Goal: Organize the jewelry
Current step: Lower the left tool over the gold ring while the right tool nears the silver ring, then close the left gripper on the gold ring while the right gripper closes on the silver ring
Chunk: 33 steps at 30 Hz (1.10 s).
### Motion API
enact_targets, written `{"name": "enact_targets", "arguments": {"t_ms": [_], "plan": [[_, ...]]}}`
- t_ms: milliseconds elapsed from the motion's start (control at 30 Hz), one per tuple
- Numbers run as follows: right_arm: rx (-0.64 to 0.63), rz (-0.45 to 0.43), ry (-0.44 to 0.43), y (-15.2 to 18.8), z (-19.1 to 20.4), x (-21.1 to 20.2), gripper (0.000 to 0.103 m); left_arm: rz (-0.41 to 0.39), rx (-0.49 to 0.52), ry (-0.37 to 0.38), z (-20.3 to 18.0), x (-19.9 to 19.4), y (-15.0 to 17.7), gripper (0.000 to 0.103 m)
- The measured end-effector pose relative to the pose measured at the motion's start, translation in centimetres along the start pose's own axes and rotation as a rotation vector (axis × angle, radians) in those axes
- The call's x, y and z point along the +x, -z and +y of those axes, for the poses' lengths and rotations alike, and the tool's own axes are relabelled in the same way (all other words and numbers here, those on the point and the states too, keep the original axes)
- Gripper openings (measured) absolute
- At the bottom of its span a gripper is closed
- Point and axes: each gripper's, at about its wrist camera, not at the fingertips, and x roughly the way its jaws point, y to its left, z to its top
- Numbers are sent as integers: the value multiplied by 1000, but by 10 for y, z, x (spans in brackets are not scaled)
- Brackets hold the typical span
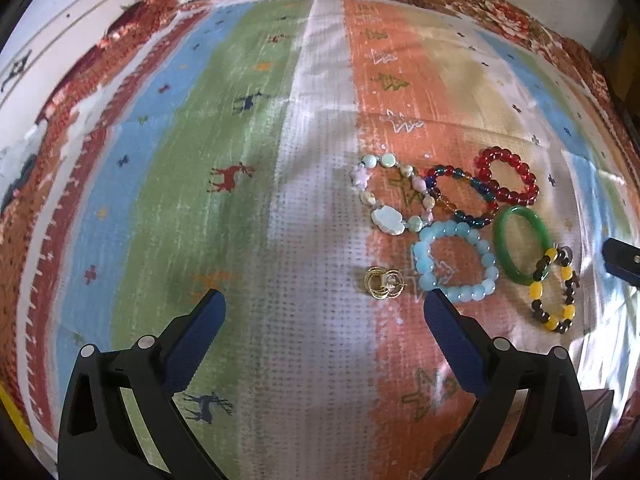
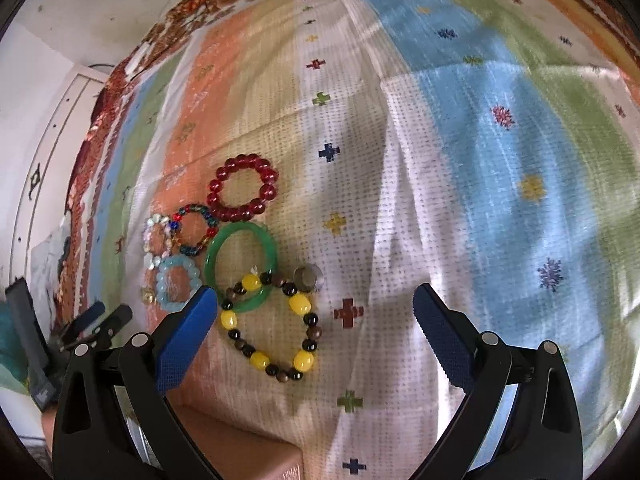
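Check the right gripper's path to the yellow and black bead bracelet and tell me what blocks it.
Nothing visible blocks it. The right gripper is open above the yellow and black bead bracelet, with only cloth between the fingers. But the bracelet's upper end lies over the green bangle, and a small grey ring sits beside it.

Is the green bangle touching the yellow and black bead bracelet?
Touching. In the right wrist view, the yellow and black bead bracelet lies across the lower rim of the green bangle.

Green bangle [image 2: 240,264] partly under yellow-and-dark bracelet [image 2: 272,328], gold earrings [image 2: 147,295] blurred, tiny
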Motion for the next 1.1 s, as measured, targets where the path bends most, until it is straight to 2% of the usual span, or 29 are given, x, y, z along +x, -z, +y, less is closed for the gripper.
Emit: {"name": "enact_targets", "arguments": {"t_ms": [100,267,333,400,433,533,833,900,1100], "plan": [[12,14,7,-5,-2,8,99,0,4,10,1,3,-2,95],[11,40,20,-9,1,20,99,19,12,47,-2,9,-6,77],[7,47,19,-10,3,23,94,27,6,67,-3,12,-8,76],[20,41,27,-12,2,24,81,31,-2,72,-3,16,-9,74],[28,40,35,-13,2,25,81,36,-2,76,-3,19,-10,69],[22,49,49,-15,3,30,81,44,3,70,-4,25,-11,64],[-16,60,100,-17,13,37,79,47,66,95,-15,23,-9,51],[-19,61,105,-16,14,38,76,47,88,98,-19,24,-8,49],[-20,64,97,-16,16,38,67,47,79,101,-21,28,-10,33]]}}
